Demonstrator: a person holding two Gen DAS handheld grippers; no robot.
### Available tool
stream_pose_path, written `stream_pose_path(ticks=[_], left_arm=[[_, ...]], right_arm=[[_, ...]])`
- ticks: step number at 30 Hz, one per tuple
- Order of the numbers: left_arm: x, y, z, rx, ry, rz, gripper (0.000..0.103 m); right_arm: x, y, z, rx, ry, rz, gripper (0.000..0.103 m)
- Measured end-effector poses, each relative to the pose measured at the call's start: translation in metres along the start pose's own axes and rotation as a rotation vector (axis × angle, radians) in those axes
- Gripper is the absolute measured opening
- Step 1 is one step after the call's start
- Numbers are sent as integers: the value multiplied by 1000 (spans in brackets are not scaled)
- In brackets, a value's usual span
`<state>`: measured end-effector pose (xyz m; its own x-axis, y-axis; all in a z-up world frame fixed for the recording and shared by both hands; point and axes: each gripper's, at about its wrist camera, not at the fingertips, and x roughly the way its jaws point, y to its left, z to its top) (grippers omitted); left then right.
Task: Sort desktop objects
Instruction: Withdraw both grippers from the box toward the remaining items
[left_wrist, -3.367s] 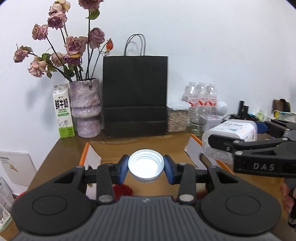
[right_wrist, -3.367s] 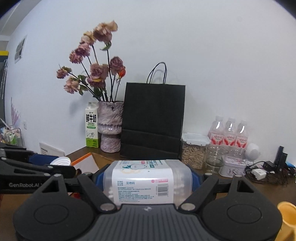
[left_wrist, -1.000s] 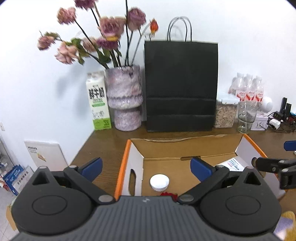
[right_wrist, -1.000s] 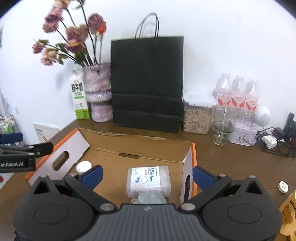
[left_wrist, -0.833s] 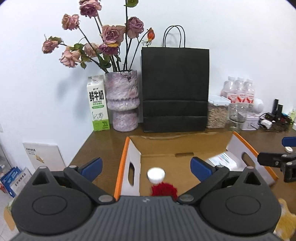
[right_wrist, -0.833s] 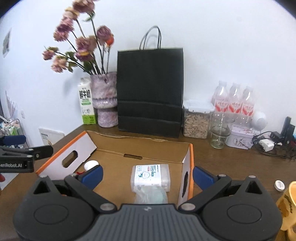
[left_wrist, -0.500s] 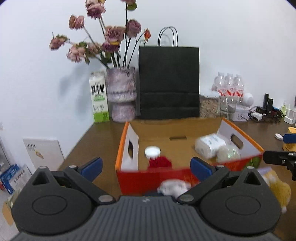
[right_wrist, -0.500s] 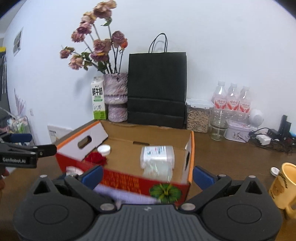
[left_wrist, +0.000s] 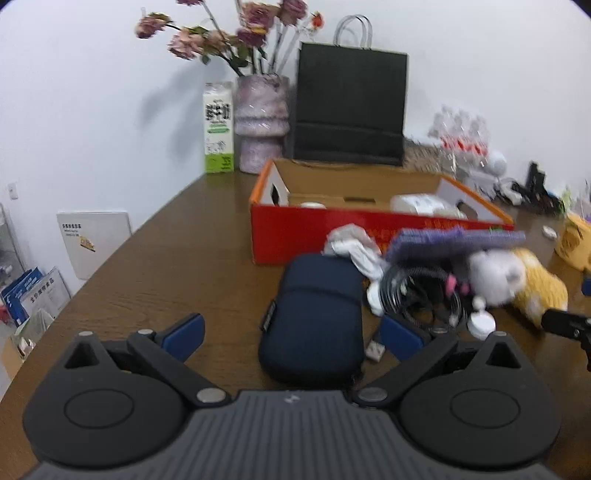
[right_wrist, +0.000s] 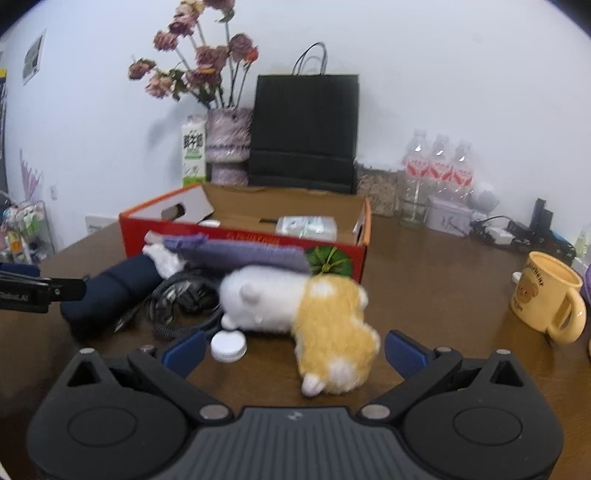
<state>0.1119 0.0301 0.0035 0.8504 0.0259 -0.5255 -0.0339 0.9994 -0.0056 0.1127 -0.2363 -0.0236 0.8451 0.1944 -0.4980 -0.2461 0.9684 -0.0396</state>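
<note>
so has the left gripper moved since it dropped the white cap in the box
Yes. The left gripper, now open, has pulled back out of the red box toward the near table edge, and sits in front of the navy pouch.

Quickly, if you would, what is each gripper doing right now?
Left gripper: open, holding nothing, the navy pouch between its fingers.
Right gripper: open, holding nothing, the plush toy just ahead.

A black paper bag (right_wrist: 303, 129) stands beside a flower vase (right_wrist: 227, 146).
</note>
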Motion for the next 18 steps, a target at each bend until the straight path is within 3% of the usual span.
stream_pose_path(ticks=[13, 18], left_arm=[[23, -7, 4, 12, 48, -7, 103], [35, -7, 11, 27, 53, 27, 103]], right_arm=[[21, -7, -2, 39, 50, -29, 103], [31, -15, 1, 49, 57, -52, 103]])
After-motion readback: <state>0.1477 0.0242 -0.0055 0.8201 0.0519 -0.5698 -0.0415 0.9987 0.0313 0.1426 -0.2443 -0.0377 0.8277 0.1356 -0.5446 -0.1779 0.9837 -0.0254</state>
